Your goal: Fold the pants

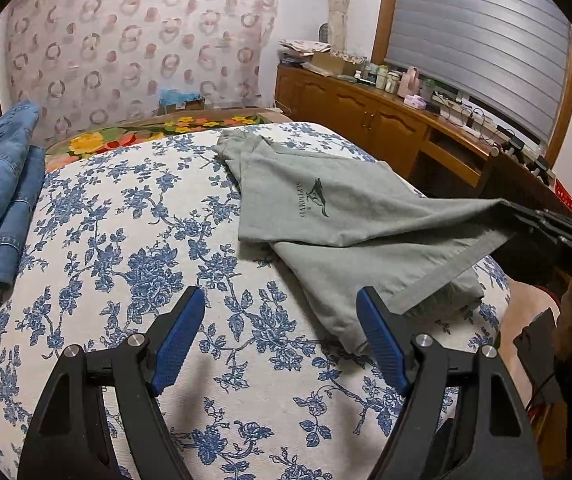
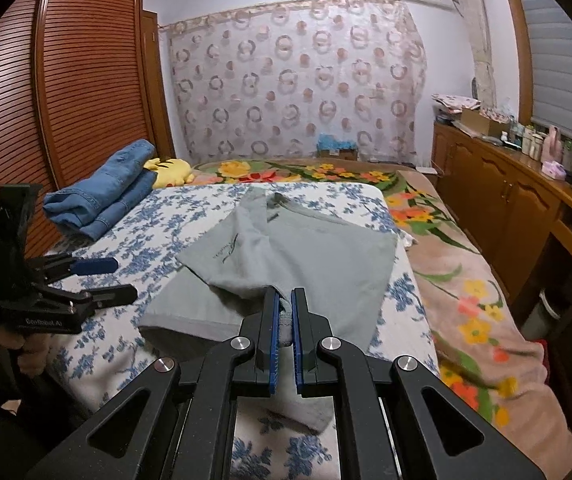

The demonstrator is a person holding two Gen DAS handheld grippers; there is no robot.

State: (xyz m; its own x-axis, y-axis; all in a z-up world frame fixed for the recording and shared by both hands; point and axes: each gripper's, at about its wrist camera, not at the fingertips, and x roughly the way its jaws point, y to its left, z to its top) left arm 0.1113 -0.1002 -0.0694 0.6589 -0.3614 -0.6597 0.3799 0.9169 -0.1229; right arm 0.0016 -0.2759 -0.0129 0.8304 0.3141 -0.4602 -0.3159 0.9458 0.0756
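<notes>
A bed fills the room's middle, spread with a white sheet (image 1: 134, 240) printed in blue flowers over a blanket (image 2: 458, 280) of orange and yellow blooms; a slatted wooden wardrobe (image 2: 66, 80) stands along one side, a long wooden cabinet (image 1: 366, 112) crowded with bottles and boxes along the other beneath a shuttered window (image 1: 482, 40), and a ring-patterned curtain (image 2: 294, 76) hangs behind; a cardboard box (image 2: 338, 148) at the bed's far end holds something blue. Folded jeans (image 1: 2, 184) lie near the wardrobe side beside a yellow plush toy (image 2: 172, 172). The grey-green pants (image 1: 326, 204) lie partly folded on the sheet; the right gripper (image 2: 285, 320) is clenched on one edge of them, lifting it; the left gripper (image 1: 282, 332) hovers released, empty, just beside the pants.
</notes>
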